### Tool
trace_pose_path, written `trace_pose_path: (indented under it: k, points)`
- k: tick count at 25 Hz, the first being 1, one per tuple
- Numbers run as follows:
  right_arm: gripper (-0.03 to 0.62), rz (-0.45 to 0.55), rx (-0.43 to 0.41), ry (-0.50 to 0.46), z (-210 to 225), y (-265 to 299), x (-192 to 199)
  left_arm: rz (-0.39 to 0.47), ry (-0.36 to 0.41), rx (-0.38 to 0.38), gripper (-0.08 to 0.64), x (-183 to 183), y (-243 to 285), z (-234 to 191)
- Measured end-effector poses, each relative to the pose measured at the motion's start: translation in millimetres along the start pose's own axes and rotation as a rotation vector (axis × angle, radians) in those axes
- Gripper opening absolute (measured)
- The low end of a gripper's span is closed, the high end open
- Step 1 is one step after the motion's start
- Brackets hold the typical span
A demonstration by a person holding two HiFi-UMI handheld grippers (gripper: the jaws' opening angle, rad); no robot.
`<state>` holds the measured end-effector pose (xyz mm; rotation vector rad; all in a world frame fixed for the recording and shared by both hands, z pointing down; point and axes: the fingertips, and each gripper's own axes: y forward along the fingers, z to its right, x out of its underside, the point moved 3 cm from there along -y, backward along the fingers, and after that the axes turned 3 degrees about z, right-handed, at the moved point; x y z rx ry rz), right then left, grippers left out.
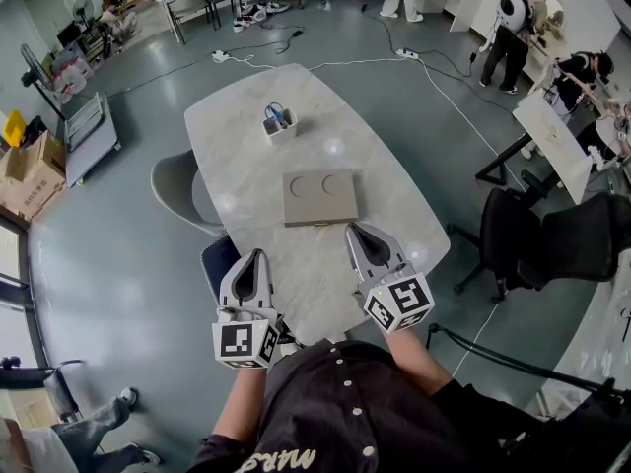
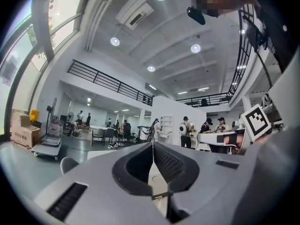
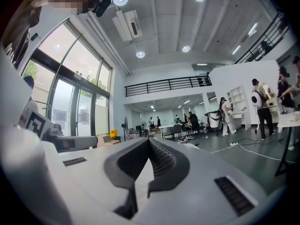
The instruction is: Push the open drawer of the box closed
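At the centre of the white marble-patterned oval table [image 1: 246, 136] lies the flat grey-beige rectangular box [image 1: 319, 197], with two round recesses in its top. Beyond it stands a small white square container [image 1: 279, 122] holding blue items. The left gripper [image 1: 254, 256] hovers at the table's near edge, well apart from the box, jaws pressed together and empty. The right gripper [image 1: 357, 230] sits just beside the box's near side, jaws likewise together and holding nothing.

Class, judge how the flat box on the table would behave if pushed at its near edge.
The box lies low and wide, so tipping seems unlikely. On the smooth table it may slide. Its straight edges suggest stiffness.
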<state>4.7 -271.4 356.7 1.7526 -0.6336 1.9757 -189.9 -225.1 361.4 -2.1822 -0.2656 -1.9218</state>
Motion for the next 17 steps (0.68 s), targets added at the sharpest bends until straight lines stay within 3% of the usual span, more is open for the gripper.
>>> trace_pose_path:
  k: [17]
  points:
    - [-0.003,-0.005,-0.01,-0.011,-9.5,3.6,-1.2,0.002,0.001,0.004,0.017,-2.1,-2.3,-5.0]
